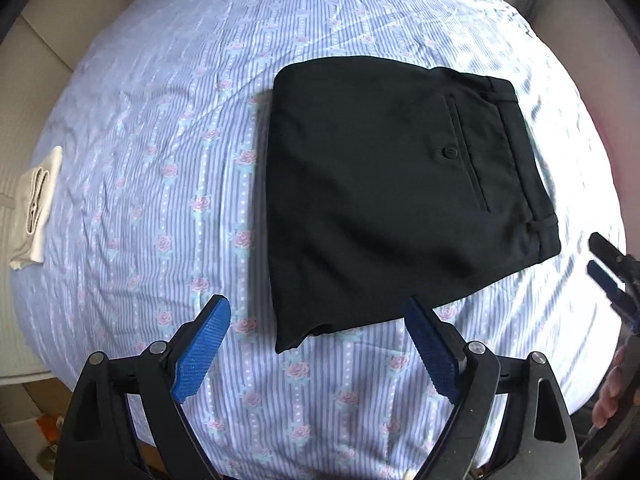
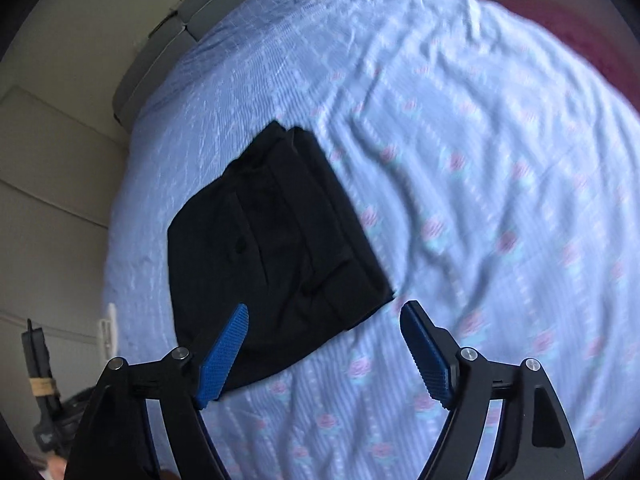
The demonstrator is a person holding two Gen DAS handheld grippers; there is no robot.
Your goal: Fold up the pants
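Both grippers, left gripper [image 1: 316, 344] and right gripper [image 2: 324, 344], hover with jaws wide and empty above the black pants [image 1: 392, 200], which lie folded compactly on the striped bedsheet [image 1: 160, 160], so folding looks finished, leaving only withdrawal.

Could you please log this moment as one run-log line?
pants: folded, flat on bedsheet | left gripper: open, empty | right gripper: open, empty | white cloth: at bed edge

Pants [image 1: 384, 200] looking like matt black woven cloth, smooth, with a plastic-looking button. Bedsheet [image 1: 168, 128] showing as thin striped floral cloth, wrinkling. Left gripper [image 1: 318, 344] and right gripper [image 2: 324, 350] showing rough ridged blue pads [image 1: 202, 354], matt black arms, shiny metal pins.
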